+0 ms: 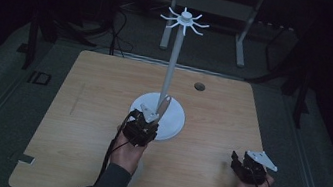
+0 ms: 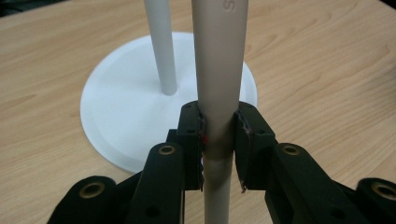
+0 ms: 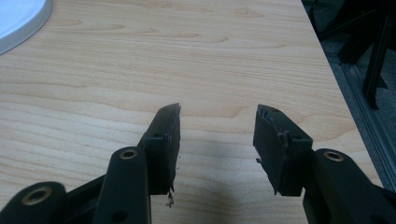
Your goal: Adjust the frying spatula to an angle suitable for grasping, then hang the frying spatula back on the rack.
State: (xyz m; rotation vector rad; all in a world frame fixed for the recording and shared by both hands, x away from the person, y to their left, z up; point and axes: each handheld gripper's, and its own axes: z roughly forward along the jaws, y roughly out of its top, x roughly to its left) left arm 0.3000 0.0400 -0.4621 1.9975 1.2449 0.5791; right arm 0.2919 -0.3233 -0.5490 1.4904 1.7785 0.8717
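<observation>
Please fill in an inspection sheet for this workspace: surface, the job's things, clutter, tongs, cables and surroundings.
Surface: light wooden table, with a small round hole near the far edge.
Job's things: white stand with a round base and a ring of hooks on top; a beige rod-shaped handle held close beside the pole.
Clutter: a small grey piece at the near left table edge; what it is cannot be told.
Tongs: left tongs shut on the beige handle; right tongs open and empty above bare wood.
Cables: a black cable along the left forearm; dark cables on the floor behind.
Surroundings: dark room, a grey metal frame beyond the table.
</observation>
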